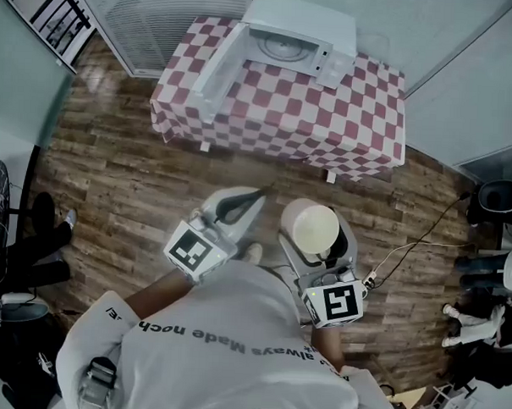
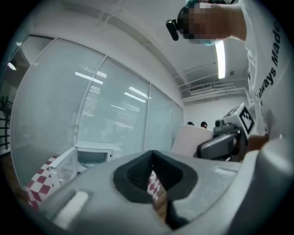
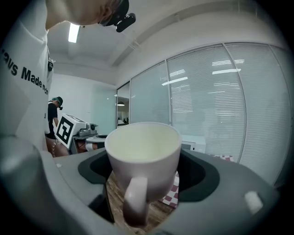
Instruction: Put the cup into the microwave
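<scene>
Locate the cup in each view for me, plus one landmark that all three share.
Head view: the cup is lower centre-right, seen from above, over the wood floor.
Left gripper view: the cup shows as a pale side right of centre.
Right gripper view: the cup is dead centre, handle toward the camera.
Shared landmark: the microwave, its door open.

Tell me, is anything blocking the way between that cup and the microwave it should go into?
Nothing visible. The white cup, held in the right gripper, faces bare wooden floor, then the checkered table. The microwave has its door wide open, and its cavity looks empty.
</scene>
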The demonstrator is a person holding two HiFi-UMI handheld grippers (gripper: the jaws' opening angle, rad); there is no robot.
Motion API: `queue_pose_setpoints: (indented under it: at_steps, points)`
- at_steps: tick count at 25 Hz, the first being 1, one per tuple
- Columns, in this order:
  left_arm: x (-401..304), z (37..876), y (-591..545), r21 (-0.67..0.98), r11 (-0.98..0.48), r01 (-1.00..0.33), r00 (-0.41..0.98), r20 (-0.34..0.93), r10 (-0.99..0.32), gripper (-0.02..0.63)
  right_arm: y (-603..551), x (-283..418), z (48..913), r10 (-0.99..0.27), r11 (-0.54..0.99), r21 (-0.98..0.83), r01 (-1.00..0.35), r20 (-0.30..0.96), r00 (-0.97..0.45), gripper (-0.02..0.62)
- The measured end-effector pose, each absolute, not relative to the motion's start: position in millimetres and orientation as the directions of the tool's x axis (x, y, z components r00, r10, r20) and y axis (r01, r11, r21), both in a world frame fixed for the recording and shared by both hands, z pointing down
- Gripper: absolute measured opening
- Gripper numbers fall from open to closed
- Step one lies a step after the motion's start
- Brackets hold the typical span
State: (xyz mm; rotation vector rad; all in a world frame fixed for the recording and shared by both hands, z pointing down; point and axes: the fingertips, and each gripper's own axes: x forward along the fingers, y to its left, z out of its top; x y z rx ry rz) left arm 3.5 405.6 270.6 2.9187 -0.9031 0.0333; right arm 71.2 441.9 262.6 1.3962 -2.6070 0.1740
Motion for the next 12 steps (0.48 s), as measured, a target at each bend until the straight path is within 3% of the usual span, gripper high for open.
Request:
queue_pose_setpoints:
  at_steps: [12]
  points:
    - [30,274,408,0.1,-0.791,-0.604,0.797,0.04,-0.603,0.005,445,103,269,-0.799,0.57,-0.014,-0.821,0.221,-0.559,0.422]
